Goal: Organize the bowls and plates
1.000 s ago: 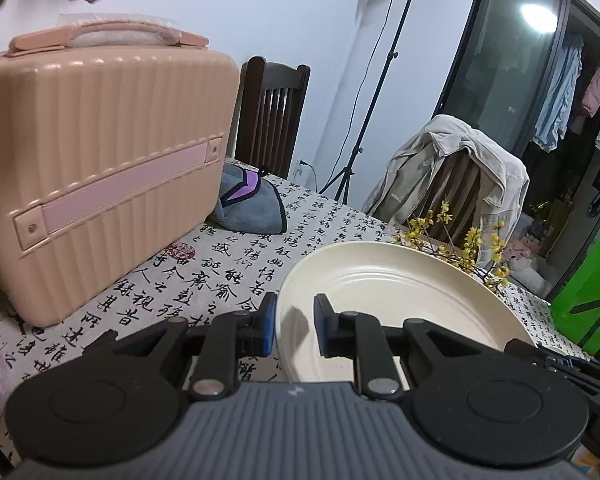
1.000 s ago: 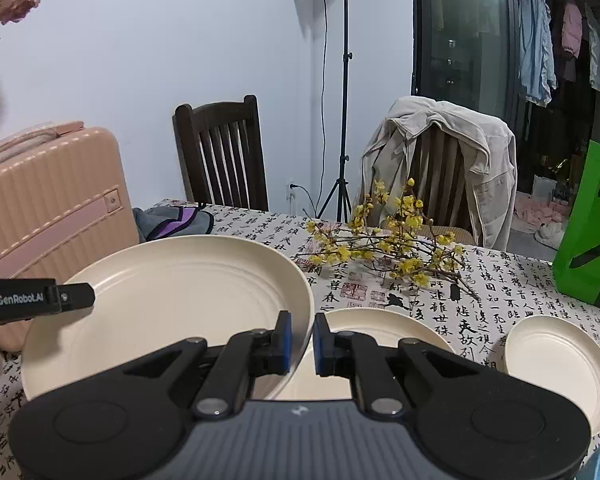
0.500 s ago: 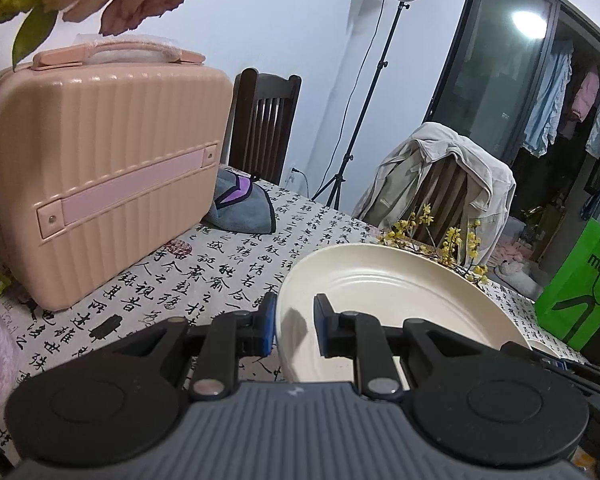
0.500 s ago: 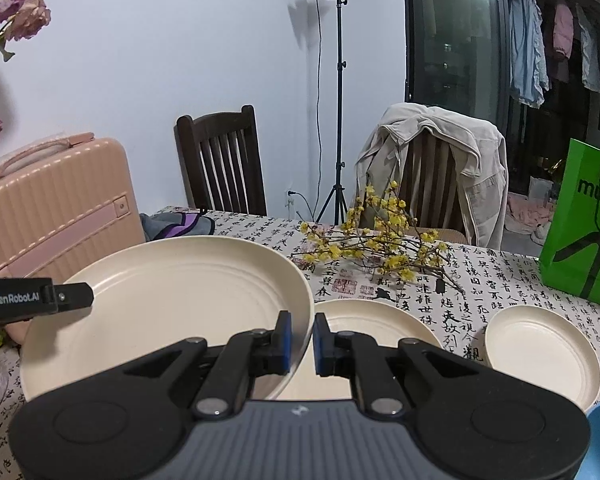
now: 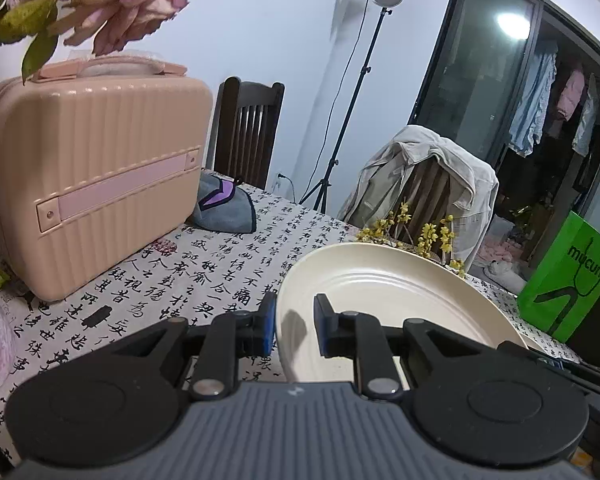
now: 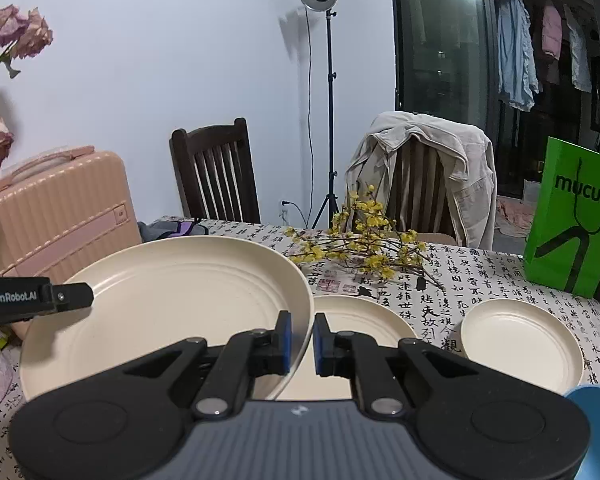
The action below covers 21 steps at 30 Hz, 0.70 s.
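The large cream plate is hanging above the desk, carried at opposite edges by two grippers at once. The right gripper is pinching the plate's near right rim, its blue-padded fingers nearly pressed together with only the thin rim between them. The left gripper is gripping the opposite rim, its fingers standing a little wider because the rim is passing between them at an angle. Holding both edges is probably keeping so wide and shallow a dish level and stopping it from swinging about a single pinch point.

Below and to the right, a medium plate is lying flat on the patterned cloth, partly hidden under the carried plate's edge, and a small plate is sitting just beside it, apart from it. A blue bowl's rim is showing at the frame's lower right corner. A branch of yellow blossoms is lying behind the plates, and a pink case is standing upright on the desk at the left. Judging by sizes, the large plate belongs at the bottom of any stack, so it likely needs a bare patch of desk first.
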{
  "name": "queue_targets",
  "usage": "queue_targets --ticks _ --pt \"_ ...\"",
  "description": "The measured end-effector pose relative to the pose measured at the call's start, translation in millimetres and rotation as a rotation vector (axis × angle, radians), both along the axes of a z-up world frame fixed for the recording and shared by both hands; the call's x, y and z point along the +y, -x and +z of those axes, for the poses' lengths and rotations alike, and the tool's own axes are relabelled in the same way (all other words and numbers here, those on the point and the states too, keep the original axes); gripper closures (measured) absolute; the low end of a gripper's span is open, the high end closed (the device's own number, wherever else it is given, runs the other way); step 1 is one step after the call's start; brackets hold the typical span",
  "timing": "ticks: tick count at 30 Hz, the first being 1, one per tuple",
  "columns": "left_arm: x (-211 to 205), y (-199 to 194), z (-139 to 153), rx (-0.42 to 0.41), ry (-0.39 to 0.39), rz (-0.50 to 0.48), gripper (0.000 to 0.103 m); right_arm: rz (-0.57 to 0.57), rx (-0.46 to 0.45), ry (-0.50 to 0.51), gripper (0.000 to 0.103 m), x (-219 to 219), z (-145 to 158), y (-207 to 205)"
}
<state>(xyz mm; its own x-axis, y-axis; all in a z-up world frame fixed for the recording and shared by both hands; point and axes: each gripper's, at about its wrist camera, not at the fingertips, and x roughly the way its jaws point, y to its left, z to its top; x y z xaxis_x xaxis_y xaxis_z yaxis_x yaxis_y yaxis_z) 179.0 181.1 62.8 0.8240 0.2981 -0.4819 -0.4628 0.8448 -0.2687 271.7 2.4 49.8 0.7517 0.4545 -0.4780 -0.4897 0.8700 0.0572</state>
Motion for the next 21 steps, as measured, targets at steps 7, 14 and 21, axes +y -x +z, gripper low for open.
queue_targets --ticks 7,14,21 --pt "-14.4 8.5 4.7 -0.012 -0.012 -0.004 0.083 -0.003 -0.006 -0.015 0.092 -15.6 2.8 9.3" --pt "-30.3 17.3 6.6 -0.018 -0.019 -0.013 0.083 -0.011 -0.012 -0.027 0.092 -34.8 4.5 21.3" --pt "-48.2 26.3 5.5 -0.022 -0.02 -0.031 0.083 -0.025 -0.013 -0.039 0.092 -56.3 4.8 32.5"
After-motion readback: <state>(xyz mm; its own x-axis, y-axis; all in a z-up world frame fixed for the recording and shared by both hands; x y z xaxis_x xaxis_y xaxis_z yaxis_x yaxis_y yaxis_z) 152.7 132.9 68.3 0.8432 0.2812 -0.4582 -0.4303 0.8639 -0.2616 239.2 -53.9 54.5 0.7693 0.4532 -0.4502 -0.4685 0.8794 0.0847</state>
